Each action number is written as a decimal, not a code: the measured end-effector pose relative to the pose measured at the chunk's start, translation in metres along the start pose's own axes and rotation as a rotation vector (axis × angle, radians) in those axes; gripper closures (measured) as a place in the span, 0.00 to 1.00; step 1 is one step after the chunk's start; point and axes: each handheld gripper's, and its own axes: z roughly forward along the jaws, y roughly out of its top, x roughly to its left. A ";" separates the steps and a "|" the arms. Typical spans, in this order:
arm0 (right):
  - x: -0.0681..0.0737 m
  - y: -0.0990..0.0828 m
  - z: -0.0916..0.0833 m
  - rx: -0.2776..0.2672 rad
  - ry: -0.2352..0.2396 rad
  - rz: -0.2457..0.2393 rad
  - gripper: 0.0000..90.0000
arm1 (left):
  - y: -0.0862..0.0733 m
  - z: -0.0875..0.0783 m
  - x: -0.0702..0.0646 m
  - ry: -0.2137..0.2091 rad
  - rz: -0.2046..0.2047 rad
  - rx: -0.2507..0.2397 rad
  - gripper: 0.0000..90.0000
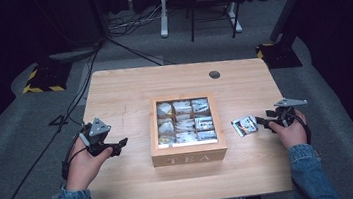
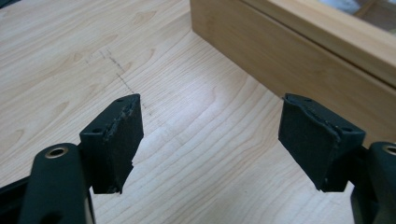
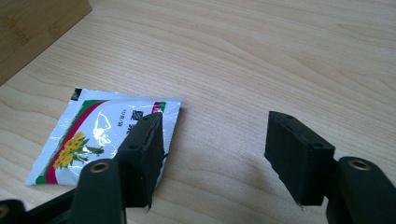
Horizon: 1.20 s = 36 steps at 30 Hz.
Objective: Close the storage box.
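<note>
A wooden tea box (image 1: 189,153) marked TEA stands in the middle of the table, its compartments holding several tea sachets (image 1: 184,123). My left gripper (image 1: 122,145) rests low over the table to the left of the box, open with nothing between its jaws. In the left gripper view its gripper (image 2: 210,135) faces bare wood, with the box's side wall (image 2: 299,51) ahead on the right. A white sachet with yellow flowers (image 1: 244,126) lies flat to the right of the box. My right gripper (image 1: 261,121) stands open just beside it. In the right gripper view the sachet (image 3: 98,135) lies left of the gripper (image 3: 212,140), partly under the left jaw.
The light wooden table (image 1: 123,90) has a round cable hole (image 1: 214,74) at the back right. A corner of the box (image 3: 32,28) sits at the upper left of the right gripper view. Cables, stands and a chair stand on the floor beyond the table.
</note>
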 end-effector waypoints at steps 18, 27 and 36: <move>-0.001 -0.003 0.004 0.006 0.002 0.008 0.42 | -0.032 0.035 0.028 0.071 -0.096 -0.029 0.22; 0.000 -0.004 0.007 0.007 0.006 0.004 0.42 | -0.044 0.048 0.032 0.066 -0.123 -0.029 0.22; 0.000 -0.006 0.010 -0.003 0.001 0.006 0.40 | -0.049 0.058 0.033 0.053 -0.124 0.012 0.22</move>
